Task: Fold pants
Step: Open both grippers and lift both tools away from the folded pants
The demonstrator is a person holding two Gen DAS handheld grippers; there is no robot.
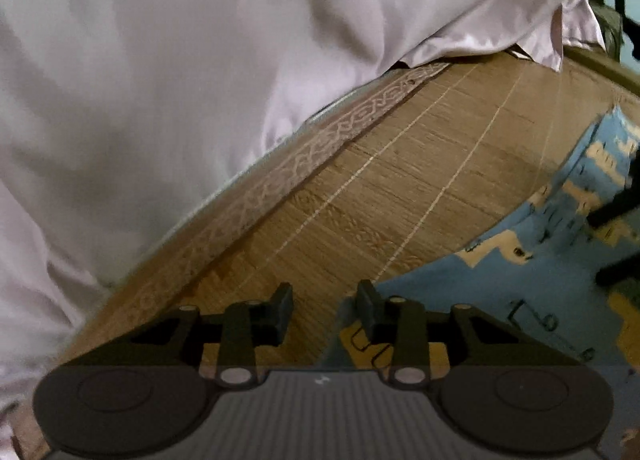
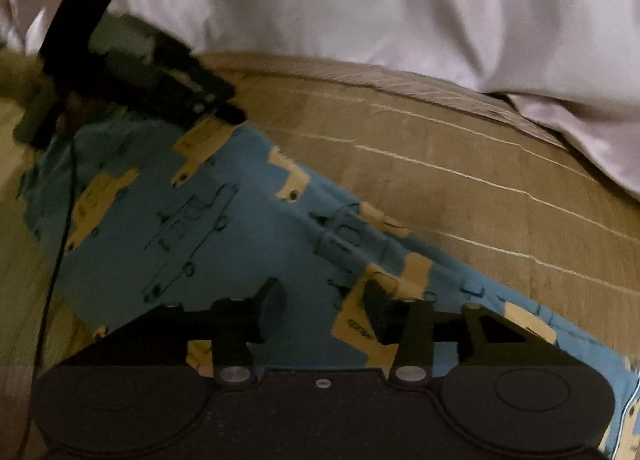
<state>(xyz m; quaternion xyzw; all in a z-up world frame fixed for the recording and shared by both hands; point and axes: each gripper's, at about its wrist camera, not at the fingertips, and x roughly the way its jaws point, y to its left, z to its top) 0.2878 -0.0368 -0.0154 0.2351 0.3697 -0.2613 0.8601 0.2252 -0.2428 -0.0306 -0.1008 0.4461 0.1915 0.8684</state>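
Pants (image 2: 192, 216) lying diagonally beneath open, empty right hand-held gripper (image 2: 320, 302); left hand-held gripper (image 1: 325, 310), also open, over their edge.

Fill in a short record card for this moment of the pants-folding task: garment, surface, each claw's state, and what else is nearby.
garment: blue pants with yellow car print, lying flat, not yet folded
surface: woven bamboo mat with a patterned border
left claw: open, holding nothing, above the mat at the pants' edge
right claw: open, holding nothing, over the pants
nearby: pale pink sheet bunched along the mat's far edge
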